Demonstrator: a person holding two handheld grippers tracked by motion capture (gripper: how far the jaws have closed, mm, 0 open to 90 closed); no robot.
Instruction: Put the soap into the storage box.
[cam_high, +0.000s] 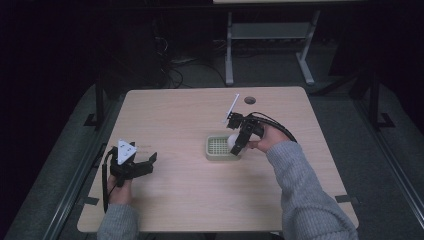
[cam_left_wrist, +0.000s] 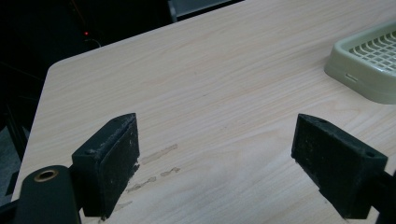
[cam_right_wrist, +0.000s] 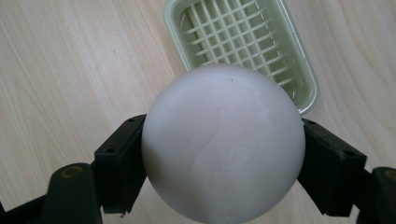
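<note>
Right hand-held gripper (cam_right_wrist: 219, 154) has its jaws clamped on either side of the white ball (cam_right_wrist: 223, 144), gripping it firmly. The ball hangs in the air just above the pale green basket (cam_right_wrist: 299, 70), over its near right edge in the high view, not touching the grid floor. The basket sits on the wooden counter (cam_high: 190, 110). Well off to the basket's left, the left hand-held gripper (cam_left_wrist: 215, 158) sits low over bare counter, jaws spread wide, nothing between them.
</note>
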